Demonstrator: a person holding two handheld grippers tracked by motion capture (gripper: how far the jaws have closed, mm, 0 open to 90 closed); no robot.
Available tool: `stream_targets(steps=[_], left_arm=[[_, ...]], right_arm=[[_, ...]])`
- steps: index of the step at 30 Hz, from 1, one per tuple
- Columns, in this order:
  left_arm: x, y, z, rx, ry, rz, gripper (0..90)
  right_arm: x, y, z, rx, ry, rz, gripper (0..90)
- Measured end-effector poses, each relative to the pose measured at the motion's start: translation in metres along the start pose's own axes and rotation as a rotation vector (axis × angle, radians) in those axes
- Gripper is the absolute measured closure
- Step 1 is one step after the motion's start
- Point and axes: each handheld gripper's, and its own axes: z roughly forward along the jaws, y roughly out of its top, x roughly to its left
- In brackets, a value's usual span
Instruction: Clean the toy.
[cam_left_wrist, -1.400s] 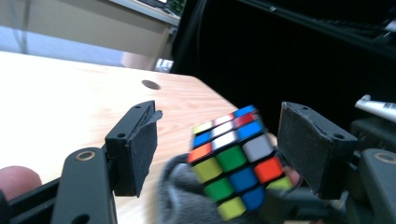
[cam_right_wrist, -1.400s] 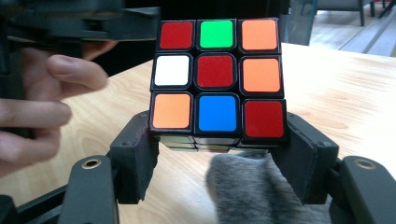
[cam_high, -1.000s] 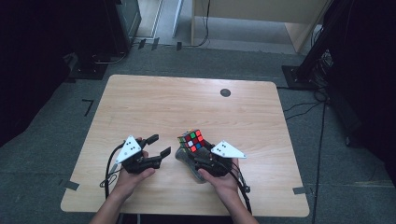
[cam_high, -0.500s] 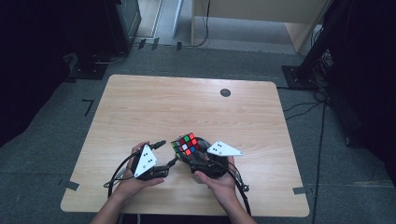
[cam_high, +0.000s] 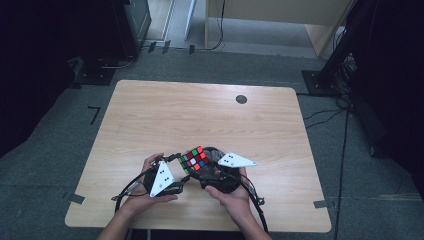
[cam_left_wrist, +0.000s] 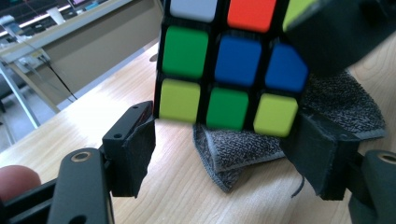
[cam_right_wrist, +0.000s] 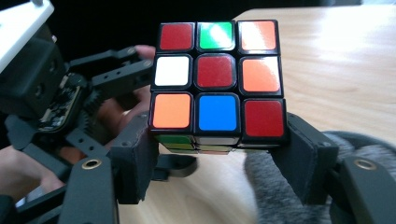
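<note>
Your right gripper (cam_right_wrist: 217, 154) clamps the puzzle cube (cam_right_wrist: 217, 79) by its bottom layer, above the grey cloth (cam_left_wrist: 261, 149). The cube is light, rigid and slick; with your open left gripper (cam_left_wrist: 224, 154), take flat opposite faces.

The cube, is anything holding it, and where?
Yes. The right hand-held gripper holds the cube by two opposite sides of its bottom layer. The left hand-held gripper is open beside it, not gripping.
</note>
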Motion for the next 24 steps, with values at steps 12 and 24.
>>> stream_targets(steps=[12,24], left_arm=[[-0.005,0.001,-0.002,-0.020,0.035,0.056,33.7],[0.015,-0.003,-0.004,0.019,0.109,-0.088,33.8]], right_arm=[[-0.004,-0.002,0.005,0.017,0.057,0.058,31.8],[-0.035,0.000,-0.011,-0.013,-0.209,0.005,28.3]])
